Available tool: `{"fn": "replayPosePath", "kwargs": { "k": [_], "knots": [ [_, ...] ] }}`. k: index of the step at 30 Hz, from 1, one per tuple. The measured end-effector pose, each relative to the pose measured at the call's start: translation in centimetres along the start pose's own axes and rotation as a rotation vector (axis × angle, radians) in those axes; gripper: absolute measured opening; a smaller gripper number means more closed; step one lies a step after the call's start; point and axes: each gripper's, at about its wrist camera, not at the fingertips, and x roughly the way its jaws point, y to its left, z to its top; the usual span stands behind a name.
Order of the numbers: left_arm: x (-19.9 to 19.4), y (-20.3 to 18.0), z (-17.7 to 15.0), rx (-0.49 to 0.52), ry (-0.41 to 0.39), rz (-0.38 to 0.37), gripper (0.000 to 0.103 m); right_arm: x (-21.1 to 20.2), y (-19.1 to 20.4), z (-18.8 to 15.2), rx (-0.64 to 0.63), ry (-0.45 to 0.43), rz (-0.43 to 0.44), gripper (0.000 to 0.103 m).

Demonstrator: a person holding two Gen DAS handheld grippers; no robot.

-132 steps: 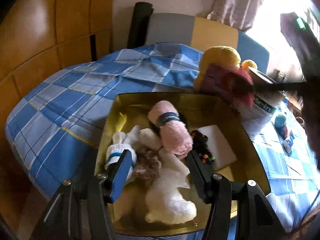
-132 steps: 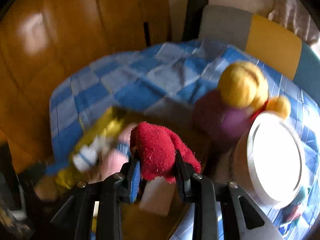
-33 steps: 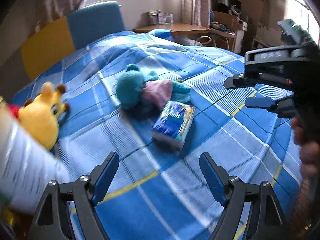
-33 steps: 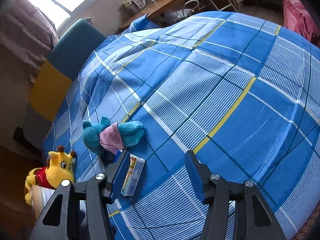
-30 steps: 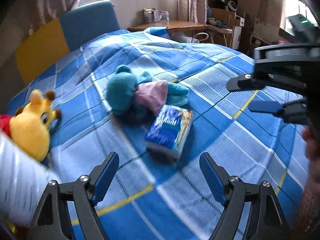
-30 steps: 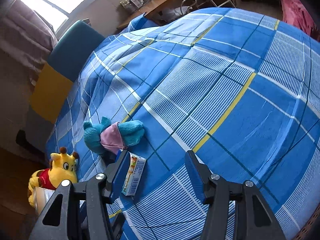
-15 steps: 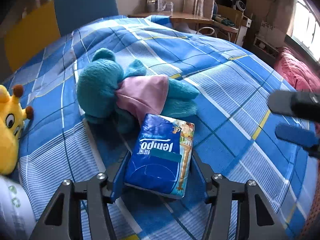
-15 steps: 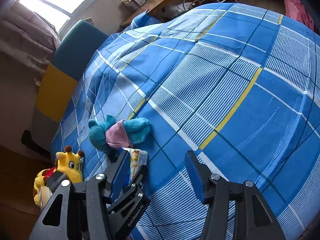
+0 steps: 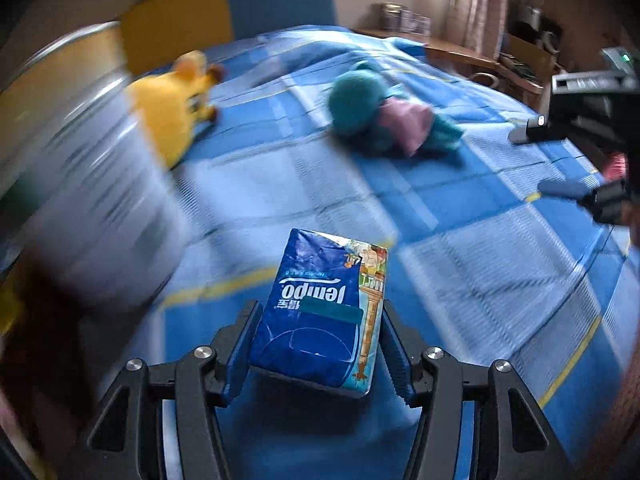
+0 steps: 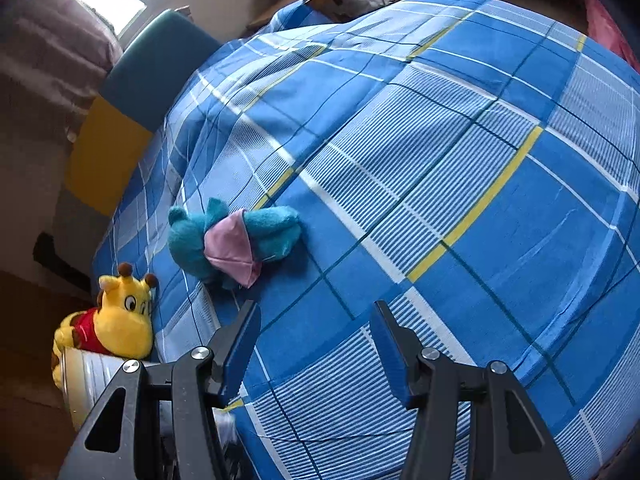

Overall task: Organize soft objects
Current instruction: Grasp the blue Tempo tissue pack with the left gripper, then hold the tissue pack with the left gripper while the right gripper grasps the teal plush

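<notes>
In the left wrist view my left gripper (image 9: 320,344) is shut on a blue Tempo tissue pack (image 9: 324,304), lifted above the blue checked bedspread (image 9: 460,264). Behind it lie a teal plush toy in a pink dress (image 9: 384,124) and a yellow plush giraffe (image 9: 172,108). The right gripper (image 9: 568,160) shows at the right edge of that view. In the right wrist view my right gripper (image 10: 316,340) stands open over the bedspread (image 10: 460,152) with nothing between its fingers. The teal plush (image 10: 236,240) lies just beyond its left finger, and the yellow giraffe (image 10: 116,316) sits further left.
A large white tin (image 9: 80,208) stands at the left, blurred, next to the giraffe; it is the tin (image 10: 92,376) at the lower left in the right wrist view. A yellow and teal headboard (image 10: 132,100) and a wooden desk (image 9: 460,52) border the bed.
My left gripper closed on the tissue pack beside the teal plush, lifted it and drew it back away from the toys. The right gripper stayed nearly still and open.
</notes>
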Motion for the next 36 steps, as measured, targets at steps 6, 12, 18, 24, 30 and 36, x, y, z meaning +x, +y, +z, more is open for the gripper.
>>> {"fn": "replayPosePath", "kwargs": {
  "k": [6,12,18,24,30,36],
  "knots": [
    [-1.5,1.7,-4.2,-0.029,-0.07,0.069,0.058,0.1,-0.1,-0.1,-0.006,0.001,-0.031,0.057],
    [-1.2,2.7,-4.7,-0.064,-0.089,0.018,0.057,0.2,0.0,0.0,-0.023,-0.009,-0.062,0.057],
    [-1.2,2.2,-4.8,-0.057,-0.106,0.022,0.057,0.5,0.2,0.0,-0.041,-0.002,-0.08,0.057],
    [-1.1,2.3,-4.9,-0.064,-0.114,0.012,0.057,0.8,0.1,-0.1,-0.041,0.013,-0.095,0.057],
    [-1.1,2.3,-5.0,-0.068,-0.119,0.006,0.056,1.3,0.3,-0.2,-0.062,0.023,-0.119,0.057],
    [-1.1,2.3,-5.1,-0.068,-0.123,0.004,0.056,1.8,0.3,-0.3,-0.072,0.039,-0.138,0.057]
  ]
}}
